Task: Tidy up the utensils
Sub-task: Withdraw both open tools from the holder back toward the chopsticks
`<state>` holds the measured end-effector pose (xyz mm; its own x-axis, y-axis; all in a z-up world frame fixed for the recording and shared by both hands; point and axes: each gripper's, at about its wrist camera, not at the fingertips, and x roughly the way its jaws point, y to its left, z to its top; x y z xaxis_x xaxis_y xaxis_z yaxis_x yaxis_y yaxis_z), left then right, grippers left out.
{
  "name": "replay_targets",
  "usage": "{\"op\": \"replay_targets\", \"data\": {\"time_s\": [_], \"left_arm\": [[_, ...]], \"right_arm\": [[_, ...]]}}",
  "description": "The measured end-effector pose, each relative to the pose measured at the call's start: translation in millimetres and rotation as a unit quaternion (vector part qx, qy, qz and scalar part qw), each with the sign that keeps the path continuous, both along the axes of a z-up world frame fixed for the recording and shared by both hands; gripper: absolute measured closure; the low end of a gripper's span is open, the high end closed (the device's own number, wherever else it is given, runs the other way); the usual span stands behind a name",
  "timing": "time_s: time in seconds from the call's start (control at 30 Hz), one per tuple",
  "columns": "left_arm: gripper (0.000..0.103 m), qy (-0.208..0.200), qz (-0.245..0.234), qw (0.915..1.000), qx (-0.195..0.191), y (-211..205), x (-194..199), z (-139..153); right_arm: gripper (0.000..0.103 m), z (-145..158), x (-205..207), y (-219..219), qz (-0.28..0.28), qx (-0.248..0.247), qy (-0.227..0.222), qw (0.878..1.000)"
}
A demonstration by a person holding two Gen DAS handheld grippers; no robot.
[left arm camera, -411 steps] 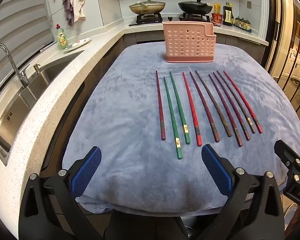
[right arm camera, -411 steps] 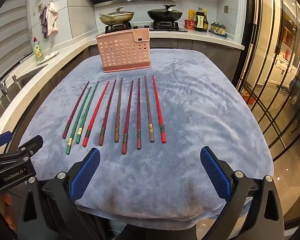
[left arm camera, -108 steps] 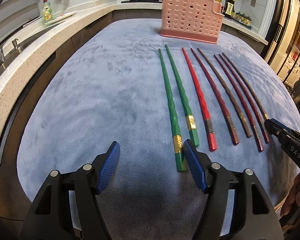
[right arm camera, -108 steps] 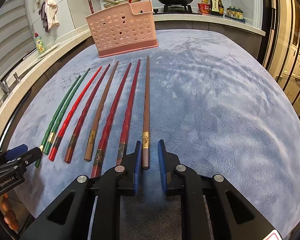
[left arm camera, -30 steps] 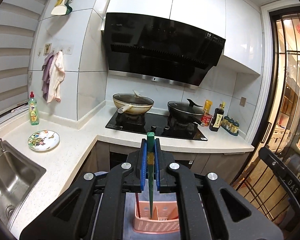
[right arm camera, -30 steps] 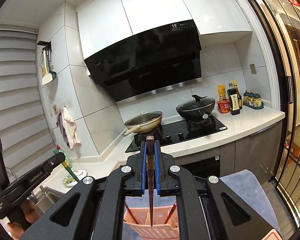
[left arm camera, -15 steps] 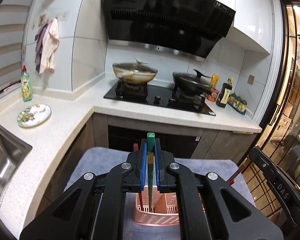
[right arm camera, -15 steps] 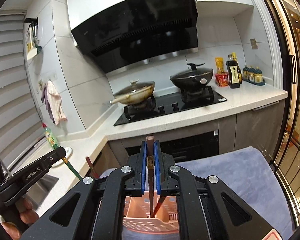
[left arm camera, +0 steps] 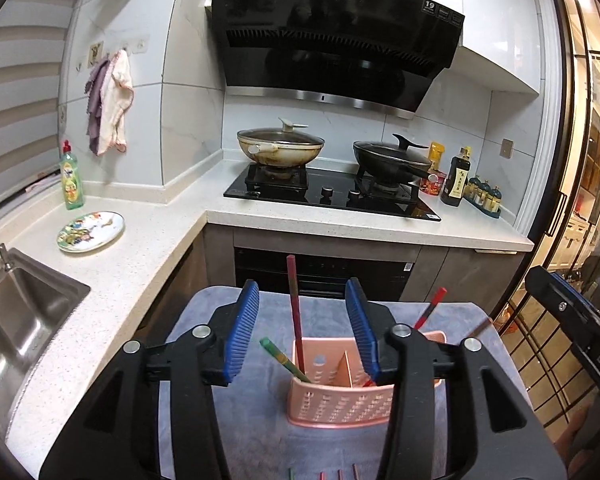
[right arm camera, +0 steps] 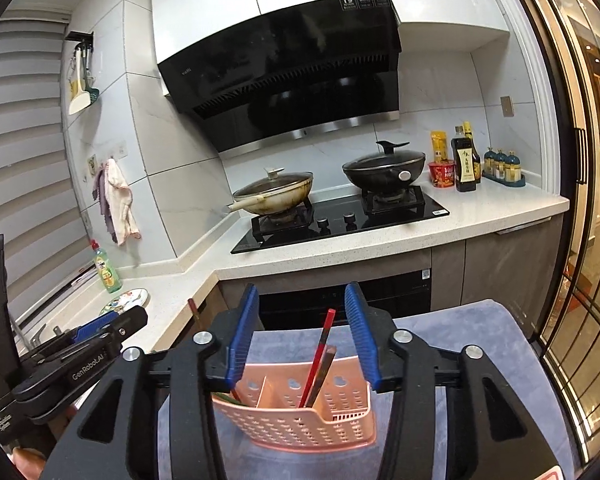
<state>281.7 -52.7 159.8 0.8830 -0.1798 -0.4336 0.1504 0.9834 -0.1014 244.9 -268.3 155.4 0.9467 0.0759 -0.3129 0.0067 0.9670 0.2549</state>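
Grey-blue cloth [left arm camera: 228, 432] covers the tabletop, running up to the white counter [left arm camera: 148, 264] that holds the hob [left arm camera: 332, 196] with two lidded woks.

Pink perforated holder [left arm camera: 340, 404] stands on the cloth near its far edge, roughly mid-width, with a divider splitting it into compartments.

Left gripper [left arm camera: 302, 334] hangs above the holder's left side, jaws wide apart, blue pads [left arm camera: 242, 332] clear of everything, nothing held. Right gripper [right arm camera: 302, 330] sits over the holder too, spread equally wide, also empty.

In the holder, left compartment: dark red chopstick [left arm camera: 294, 308] near upright, green chopstick [left arm camera: 284, 360] leaning hard left over the rim. Right compartment, right wrist view: bright red chopstick [right arm camera: 320, 356] and brown chopstick [right arm camera: 322, 372] side by side, both tilted right, touching or nearly so; can't tell which.

Tips of four more chopsticks [left arm camera: 324, 475] poke in at the bottom edge of the left wrist view, lying on the cloth toward its near edge.
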Motion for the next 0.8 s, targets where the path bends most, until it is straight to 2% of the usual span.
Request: {"op": "replay_targets", "data": {"time_s": [0.2,0.43,0.8], "left_arm": [[0.050,-0.009,0.008,0.9998,0.015,4,-35,6],[0.048,-0.009,0.014,0.9992,0.036,7,-83,6],[0.048,0.024,0.024,0.9978,0.057,13,-143,-25]], "right_arm": [[0.053,3,-42,4,0.006,-0.006,-0.005,1.000],[0.053,-8,-97,8,0.013,-0.018,0.005,1.000],[0.052,-44,-169,13,0.012,-0.024,0.043,0.999]]}}
